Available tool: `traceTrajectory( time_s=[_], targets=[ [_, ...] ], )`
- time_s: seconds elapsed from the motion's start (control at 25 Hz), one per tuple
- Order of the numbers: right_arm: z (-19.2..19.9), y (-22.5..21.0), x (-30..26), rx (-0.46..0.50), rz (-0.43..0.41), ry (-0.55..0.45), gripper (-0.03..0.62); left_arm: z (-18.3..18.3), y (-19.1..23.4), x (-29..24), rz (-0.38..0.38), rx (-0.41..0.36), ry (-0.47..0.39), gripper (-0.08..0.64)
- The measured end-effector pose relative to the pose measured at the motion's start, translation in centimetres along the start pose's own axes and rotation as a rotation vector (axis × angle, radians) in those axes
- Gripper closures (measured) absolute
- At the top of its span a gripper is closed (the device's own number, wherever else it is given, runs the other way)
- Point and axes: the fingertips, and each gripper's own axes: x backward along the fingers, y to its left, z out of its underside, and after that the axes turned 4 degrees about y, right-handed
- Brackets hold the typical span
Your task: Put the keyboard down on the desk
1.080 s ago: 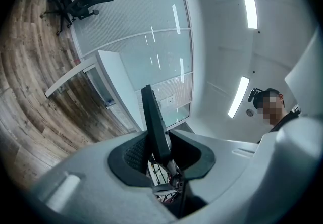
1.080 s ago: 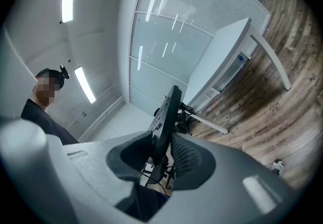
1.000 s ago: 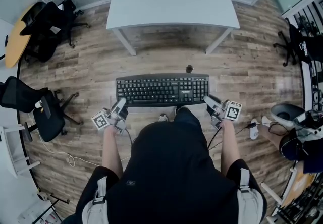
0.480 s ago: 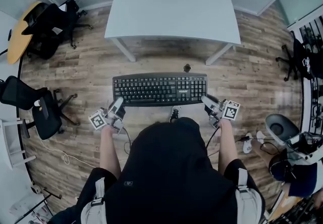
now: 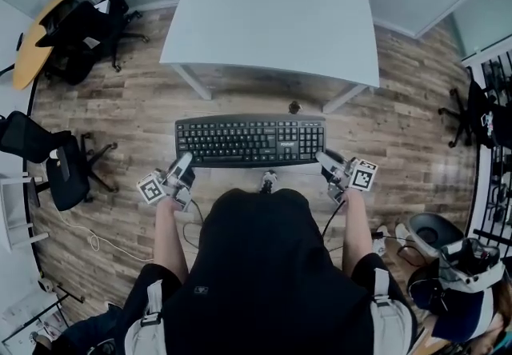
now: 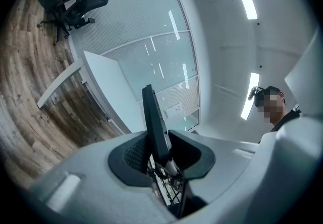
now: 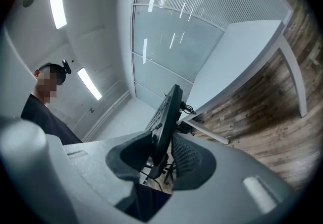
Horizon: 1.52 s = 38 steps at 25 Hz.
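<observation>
A black keyboard [image 5: 250, 140] hangs level in the air over the wooden floor, in front of the white desk [image 5: 276, 9]. My left gripper [image 5: 182, 169] is shut on the keyboard's left end and my right gripper [image 5: 324, 161] is shut on its right end. In the left gripper view the keyboard [image 6: 154, 124] shows edge-on, pinched between the dark pads of my left gripper [image 6: 160, 153]. The right gripper view shows the same keyboard [image 7: 166, 119] edge-on in my right gripper [image 7: 160, 153], with the desk [image 7: 237, 64] beyond it.
Black office chairs [image 5: 84, 33] stand at the far left beside a round wooden table [image 5: 32, 41]; another chair [image 5: 48, 161] is nearer on the left. Chairs and cables [image 5: 480, 105] crowd the right side. A keyboard cable [image 5: 268, 180] hangs under the keyboard. Glass partition walls lie behind the desk.
The keyboard, still held at both ends, has come closer to the desk. The desk looms larger in all views.
</observation>
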Motion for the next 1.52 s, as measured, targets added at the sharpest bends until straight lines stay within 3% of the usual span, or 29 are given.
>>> traceTrajectory(
  time_s=[0.32, 0.68, 1.12, 1.52],
  targets=[
    [-2.0, -3.8, 3.2, 0.014, -0.015, -0.004, 0.468, 2.7, 0.7, -4.4, 0.009, -0.017, -0.018, 0.462],
    [0.2, 2.9, 0.0, 0.055, -0.027, -0.018, 0.468, -0.4, -3.3, 1.6, 0.045, -0.059, -0.035, 0.462],
    [0.9, 0.9, 0.2, 0.082, 0.010, -0.016, 0.466, 0.3, -0.9, 1.0, 0.058, -0.058, -0.008, 0.462],
    [1.3, 0.4, 0.3, 0.043, 0.020, -0.044, 0.466, -0.1, -0.3, -0.1, 0.063, -0.042, 0.012, 0.462]
  ],
)
